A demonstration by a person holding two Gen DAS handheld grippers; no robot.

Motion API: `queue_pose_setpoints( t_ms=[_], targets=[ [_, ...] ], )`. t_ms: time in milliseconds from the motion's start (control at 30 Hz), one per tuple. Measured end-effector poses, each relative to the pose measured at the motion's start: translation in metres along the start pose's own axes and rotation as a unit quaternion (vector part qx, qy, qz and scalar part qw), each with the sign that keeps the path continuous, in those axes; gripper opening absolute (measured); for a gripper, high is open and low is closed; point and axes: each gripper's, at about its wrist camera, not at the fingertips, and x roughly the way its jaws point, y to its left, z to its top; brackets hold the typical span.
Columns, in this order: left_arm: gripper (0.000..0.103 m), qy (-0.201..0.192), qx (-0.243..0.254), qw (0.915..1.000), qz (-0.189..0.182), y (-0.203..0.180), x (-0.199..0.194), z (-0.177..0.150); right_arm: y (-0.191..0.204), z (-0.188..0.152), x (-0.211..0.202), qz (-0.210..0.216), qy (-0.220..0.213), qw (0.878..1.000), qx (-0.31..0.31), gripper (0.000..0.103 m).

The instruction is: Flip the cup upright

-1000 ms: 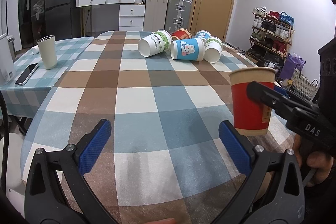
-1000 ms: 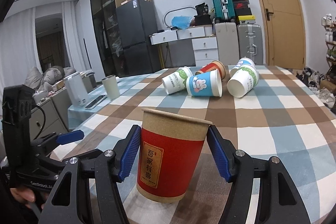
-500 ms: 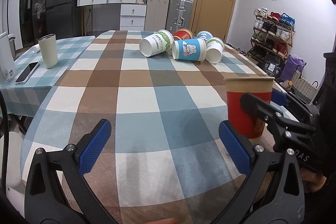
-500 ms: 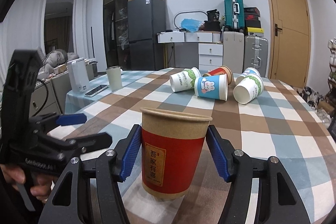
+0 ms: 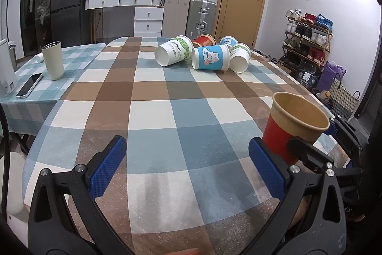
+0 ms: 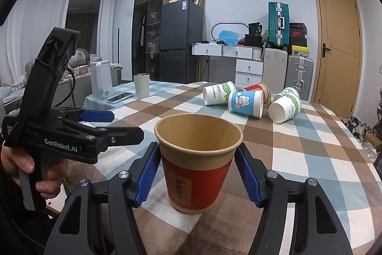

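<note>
Right gripper (image 6: 198, 173) set around the red paper cup (image 6: 198, 159), blue pads (image 6: 146, 177) flanking its upper wall; pads look to touch or nearly touch the paper, so whether clamped or just released cannot be told. Left gripper (image 5: 188, 171) spread wide apart, holding nothing, hovering over bare checked tablecloth (image 5: 152, 111) just left of the cup.

Cup standing mouth-up, base seemingly on the cloth at the near right part of the table, close to the edge. Judged as upright already, with only the release and withdrawal left.

Risks from here: dragging a pad against the rim while pulling back, tipping the light cup over again; opening unevenly, nudging it sideways toward the table edge; squeezing too hard, denting the thin wall. Possible snag on the cloth if the base is not fully down, though contact is hard to confirm.

Cup itself: red sleeve with a gold label panel of Chinese characters, plain kraft-brown band under a rolled rim, brown empty interior, tapering toward the base. No visible crease or dent.

Farther out, a cluster of toppled paper cups (image 6: 246, 100) at the far side, lying on their sides, a cream tumbler (image 6: 141, 85) and a phone (image 6: 119, 97) on the adjoining table.
</note>
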Motion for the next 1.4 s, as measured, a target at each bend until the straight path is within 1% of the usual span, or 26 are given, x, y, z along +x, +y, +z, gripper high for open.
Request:
queue_pose_setpoints(
  t_ms=[100,233,300,400,467,600,700,867,1033,1400],
  targets=[
    [0.102,-0.002,0.003,1.0,-0.004,-0.003,-0.002,-0.001,0.0,-0.001,-0.001,0.003,0.002,1.0,-0.005,0.067],
    [0.102,-0.009,0.012,0.9999,-0.006,-0.009,-0.006,-0.003,-0.001,0.0,-0.002,0.007,0.0,1.0,-0.005,0.081],
    [0.102,-0.014,0.014,0.9998,-0.009,-0.01,-0.008,-0.003,-0.001,0.001,-0.004,0.009,-0.003,1.0,-0.005,0.083],
    [0.102,-0.018,0.015,0.9996,-0.014,-0.01,-0.012,-0.004,-0.003,0.003,-0.009,0.014,-0.01,1.0,-0.003,0.092],
    [0.102,-0.021,0.016,0.9995,-0.015,-0.011,-0.015,-0.005,-0.007,0.005,-0.016,0.012,-0.022,1.0,0.005,0.102],
    [0.102,-0.028,0.018,0.9992,-0.022,-0.014,-0.021,-0.006,-0.018,0.006,-0.027,0.018,-0.027,0.999,0.023,0.103],
    [0.102,-0.037,0.022,0.9987,-0.028,-0.018,-0.027,-0.008,-0.024,0.004,-0.034,0.023,-0.03,0.999,0.025,0.103],
    [0.102,-0.05,0.039,0.9972,-0.039,-0.029,-0.036,-0.014,-0.035,0.001,-0.045,0.027,-0.038,0.998,0.033,0.103],
    [0.102,-0.051,0.038,0.9965,-0.054,-0.035,-0.039,-0.021,-0.041,-0.003,-0.048,0.033,-0.04,0.998,0.042,0.103],
    [0.102,-0.053,0.047,0.9957,-0.059,-0.039,-0.037,-0.024,-0.044,-0.003,-0.051,0.025,-0.052,0.997,0.045,0.103]
  ],
)
